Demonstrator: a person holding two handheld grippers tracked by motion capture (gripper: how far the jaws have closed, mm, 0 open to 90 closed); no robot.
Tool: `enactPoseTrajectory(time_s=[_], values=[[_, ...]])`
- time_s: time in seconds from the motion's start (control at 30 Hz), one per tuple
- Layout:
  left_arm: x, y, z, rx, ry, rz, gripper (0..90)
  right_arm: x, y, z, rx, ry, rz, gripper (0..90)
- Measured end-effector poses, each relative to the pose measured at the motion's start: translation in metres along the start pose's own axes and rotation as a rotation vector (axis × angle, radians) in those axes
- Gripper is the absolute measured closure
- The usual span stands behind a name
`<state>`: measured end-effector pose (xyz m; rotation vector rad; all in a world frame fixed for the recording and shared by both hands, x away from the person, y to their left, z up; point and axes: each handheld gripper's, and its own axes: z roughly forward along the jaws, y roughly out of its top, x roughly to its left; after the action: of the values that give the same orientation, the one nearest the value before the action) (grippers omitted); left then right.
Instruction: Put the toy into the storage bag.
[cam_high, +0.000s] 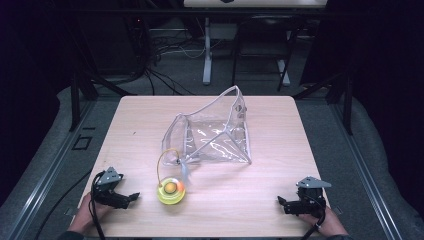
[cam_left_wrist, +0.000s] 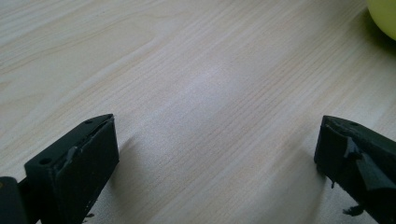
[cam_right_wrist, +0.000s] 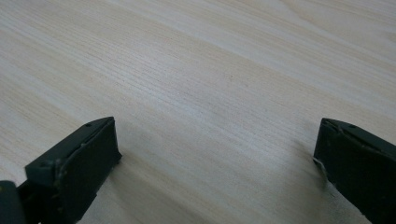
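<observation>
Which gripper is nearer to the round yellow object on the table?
The left. The left gripper rests just left of the round yellow object, jaws open and pointing toward it. The right gripper sits far to its right, near the table corner.

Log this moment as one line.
left gripper: open, empty | right gripper: open, empty | yellow toy: on table | clear pouch: untouched

Glossy clear plastic pouch (cam_high: 215, 132) on matt pale wood-grain table (cam_high: 260, 190)
</observation>
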<state>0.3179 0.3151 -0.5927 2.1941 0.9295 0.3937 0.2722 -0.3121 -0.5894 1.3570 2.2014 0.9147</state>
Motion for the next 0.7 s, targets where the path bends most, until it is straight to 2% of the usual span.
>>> enactPoseTrajectory(time_s=[0.27, 0.4, 0.43, 0.5, 0.7], values=[[0.000, 0.002, 0.000, 0.020, 0.000, -0.002, 0.0, 0.000, 0.000, 0.000, 0.000, -0.002, 0.001, 0.0], [0.002, 0.007, -0.002, 0.074, -0.002, -0.003, 0.1, 0.000, 0.000, 0.000, 0.002, -0.001, 0.000, 0.0], [0.004, 0.010, -0.003, 0.092, -0.019, -0.015, 0.2, 0.000, 0.000, 0.000, 0.001, -0.001, 0.000, 0.0], [0.004, 0.011, -0.003, 0.092, -0.023, -0.023, 0.2, 0.000, 0.000, 0.000, 0.000, -0.002, 0.002, 0.0], [0.004, 0.028, -0.016, 0.087, -0.018, -0.035, 0.2, 0.000, 0.000, 0.000, 0.002, -0.001, 0.000, 0.0]])
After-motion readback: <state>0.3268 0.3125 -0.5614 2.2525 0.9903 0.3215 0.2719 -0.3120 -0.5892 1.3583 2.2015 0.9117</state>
